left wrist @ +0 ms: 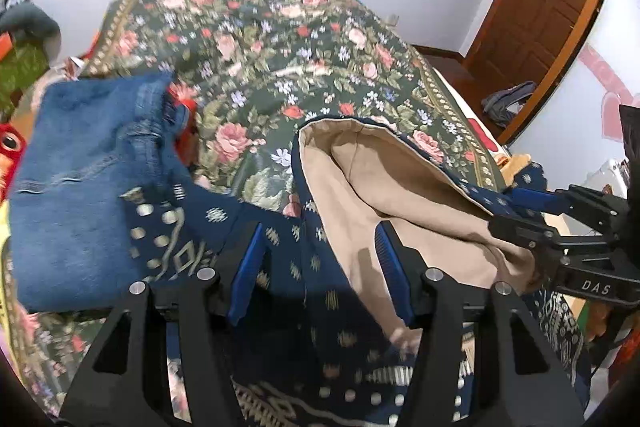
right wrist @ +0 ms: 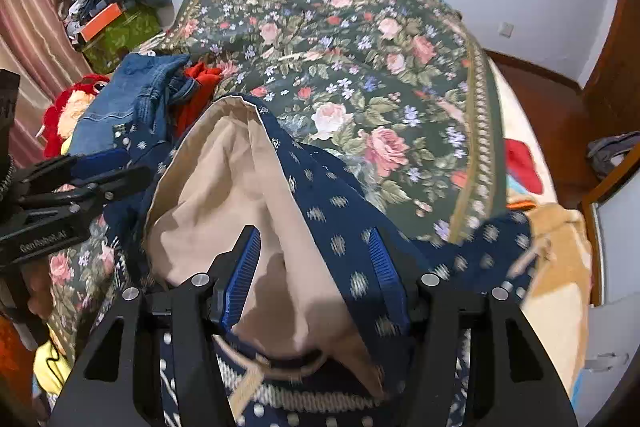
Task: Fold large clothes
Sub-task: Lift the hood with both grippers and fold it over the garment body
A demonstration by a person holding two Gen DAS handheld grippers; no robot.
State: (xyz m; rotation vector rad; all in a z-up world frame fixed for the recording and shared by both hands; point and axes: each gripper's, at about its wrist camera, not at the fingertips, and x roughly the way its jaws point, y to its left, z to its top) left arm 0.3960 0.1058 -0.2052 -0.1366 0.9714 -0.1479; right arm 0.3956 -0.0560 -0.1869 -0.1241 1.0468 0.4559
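A navy patterned garment (left wrist: 320,291) with a beige lining (left wrist: 380,179) lies bunched on the floral bedspread (left wrist: 280,39). My left gripper (left wrist: 320,259) stands open, its blue pads on either side of the navy cloth. My right gripper (right wrist: 316,267) is also open over the same garment (right wrist: 340,211), beige lining (right wrist: 224,179) between and ahead of its fingers. The right gripper shows at the right of the left wrist view (left wrist: 532,211), the left gripper at the left of the right wrist view (right wrist: 100,167); both sit at the garment's edge there.
Folded blue jeans (left wrist: 80,179) lie at the left with a red cloth (right wrist: 196,91) beside them. A red plush toy (right wrist: 68,107) and clutter (right wrist: 116,23) sit far left. A wooden door (left wrist: 540,7) and dark clothes on the floor (left wrist: 508,103) are at the right.
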